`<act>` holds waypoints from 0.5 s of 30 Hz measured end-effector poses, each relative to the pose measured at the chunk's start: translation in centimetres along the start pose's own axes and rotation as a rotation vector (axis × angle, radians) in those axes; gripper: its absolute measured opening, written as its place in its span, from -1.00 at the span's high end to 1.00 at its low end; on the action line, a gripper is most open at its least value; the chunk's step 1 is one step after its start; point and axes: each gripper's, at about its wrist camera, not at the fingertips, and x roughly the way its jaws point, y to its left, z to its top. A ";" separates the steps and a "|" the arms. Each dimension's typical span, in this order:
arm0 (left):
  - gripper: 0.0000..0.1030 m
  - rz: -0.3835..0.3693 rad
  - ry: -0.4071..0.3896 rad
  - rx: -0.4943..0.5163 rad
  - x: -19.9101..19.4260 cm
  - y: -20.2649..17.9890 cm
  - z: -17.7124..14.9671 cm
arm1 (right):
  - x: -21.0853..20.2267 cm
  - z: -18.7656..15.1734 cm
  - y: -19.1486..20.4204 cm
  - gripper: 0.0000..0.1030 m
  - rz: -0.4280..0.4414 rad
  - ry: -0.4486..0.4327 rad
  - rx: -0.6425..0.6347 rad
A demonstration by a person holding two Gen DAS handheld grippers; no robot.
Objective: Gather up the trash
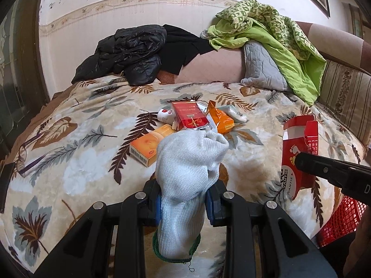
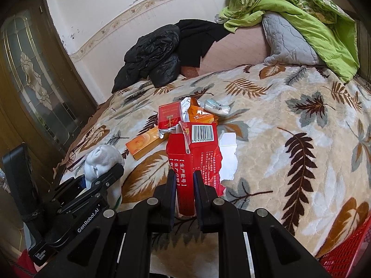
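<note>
Barcode [image 2: 202,132] on red carton [image 2: 185,173] in right view only, white glove [image 1: 185,162] fills left

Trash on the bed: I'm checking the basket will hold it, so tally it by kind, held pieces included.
Red boxes: 2, torn box in right tool, red pack
Orange boxes: 2, long box, torn carton
Pale tubes: 2
White glove: 1, in left tool
Total: 7

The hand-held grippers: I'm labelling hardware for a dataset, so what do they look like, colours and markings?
Both are matte black frames with angular cut-out struts and round silver bolt heads. The left hand-held gripper has blue pads inside its fingers; the right hand-held gripper has dark pads. In the right wrist view, the left one's body bears white "GenRobot.AI" lettering. No cables or sleeves show.
</note>
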 end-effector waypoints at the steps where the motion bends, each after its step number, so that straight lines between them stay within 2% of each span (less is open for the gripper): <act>1: 0.47 0.004 -0.002 0.006 0.0 0.0 0.0 | 0.0 0.0 0.0 0.70 0.000 0.000 0.001; 15: 0.47 0.014 -0.002 0.031 0.2 -0.6 -0.2 | -0.1 -0.1 0.0 0.70 0.002 -0.003 0.001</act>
